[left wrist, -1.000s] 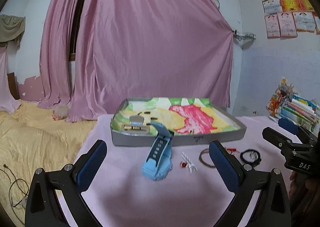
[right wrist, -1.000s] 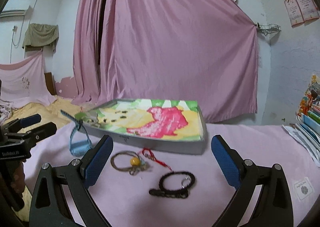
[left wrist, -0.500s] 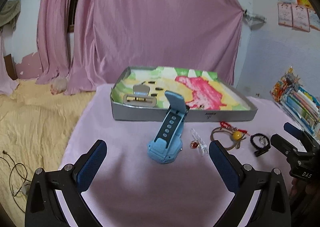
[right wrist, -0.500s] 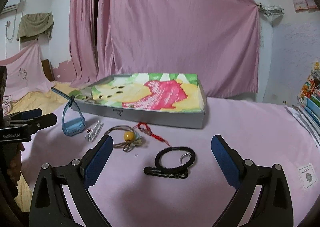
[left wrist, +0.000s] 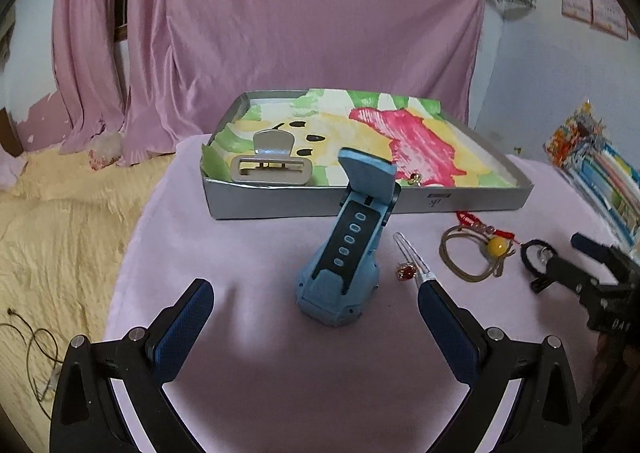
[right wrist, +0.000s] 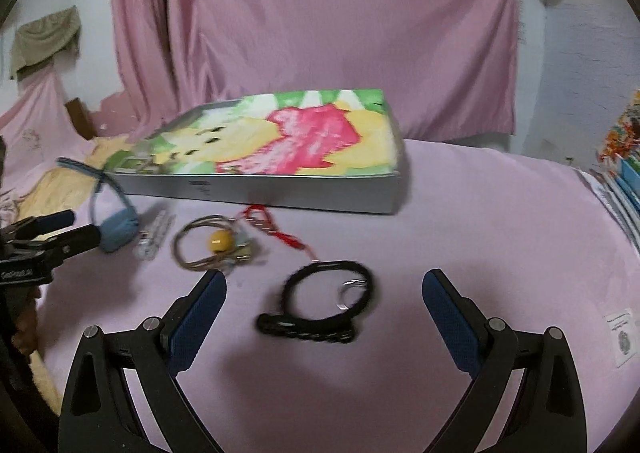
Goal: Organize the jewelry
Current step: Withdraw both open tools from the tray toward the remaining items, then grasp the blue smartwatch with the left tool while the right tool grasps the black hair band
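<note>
A blue watch stands on the pink cloth just ahead of my open left gripper, nothing between its fingers. Beside it lie a clear hair clip, a small red ring, a brown cord with a yellow bead, and a red string. A black bracelet lies between the fingers of my open right gripper, slightly ahead. The grey tray with a colourful lining holds a silver claw clip and a small earring.
Pink curtain hangs behind the table. Stacked colourful books sit at the right edge. A yellow bedspread with a cable lies left of the table. A white tag lies on the cloth at the right.
Both grippers have moved forward and tilted down toward the table. The watch now sits closer to the left gripper and the black bracelet closer to the right one. Jaws stay open.
</note>
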### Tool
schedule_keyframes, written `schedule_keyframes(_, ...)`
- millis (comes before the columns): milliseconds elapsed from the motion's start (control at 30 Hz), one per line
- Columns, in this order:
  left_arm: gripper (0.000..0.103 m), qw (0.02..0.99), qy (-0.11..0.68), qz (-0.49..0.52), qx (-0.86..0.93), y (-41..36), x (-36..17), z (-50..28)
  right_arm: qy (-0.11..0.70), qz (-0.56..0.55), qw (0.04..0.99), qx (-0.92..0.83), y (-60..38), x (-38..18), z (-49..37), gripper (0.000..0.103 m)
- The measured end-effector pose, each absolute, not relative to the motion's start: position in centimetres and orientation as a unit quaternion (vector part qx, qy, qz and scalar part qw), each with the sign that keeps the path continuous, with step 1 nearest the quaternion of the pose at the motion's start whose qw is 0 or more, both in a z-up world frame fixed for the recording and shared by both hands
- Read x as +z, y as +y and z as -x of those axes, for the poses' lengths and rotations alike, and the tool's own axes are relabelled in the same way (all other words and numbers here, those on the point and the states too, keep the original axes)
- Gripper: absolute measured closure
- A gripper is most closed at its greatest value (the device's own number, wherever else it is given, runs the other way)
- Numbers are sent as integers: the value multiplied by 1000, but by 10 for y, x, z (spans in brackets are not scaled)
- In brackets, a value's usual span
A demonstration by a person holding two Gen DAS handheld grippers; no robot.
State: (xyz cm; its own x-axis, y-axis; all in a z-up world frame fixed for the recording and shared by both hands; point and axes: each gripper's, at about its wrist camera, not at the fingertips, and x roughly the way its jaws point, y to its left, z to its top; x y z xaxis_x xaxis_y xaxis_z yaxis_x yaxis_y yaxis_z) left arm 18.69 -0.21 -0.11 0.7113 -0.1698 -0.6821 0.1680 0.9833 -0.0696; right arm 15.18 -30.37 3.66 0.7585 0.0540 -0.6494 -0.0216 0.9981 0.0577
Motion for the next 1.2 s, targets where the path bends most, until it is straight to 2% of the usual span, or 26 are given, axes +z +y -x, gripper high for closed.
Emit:
schedule_keyframes(433,1,913,394,-27,-101,-14,-5,-205,396,-108,911,49,-320,21,-166,7)
schedule_keyframes(767,3,906,404,-32,-121,-21,-9,-203,387,-117,912,62,-319,21,-165,9)
schedule_keyframes(900,4,905,406,-38,-124,-25,-9,-204,386,-119,913,59,-319,20,-165,20)
schedule_keyframes(1200,30,903,408,-40,-127,-25,-11,-203,382,-110,915,70,-317,21,-164,47)
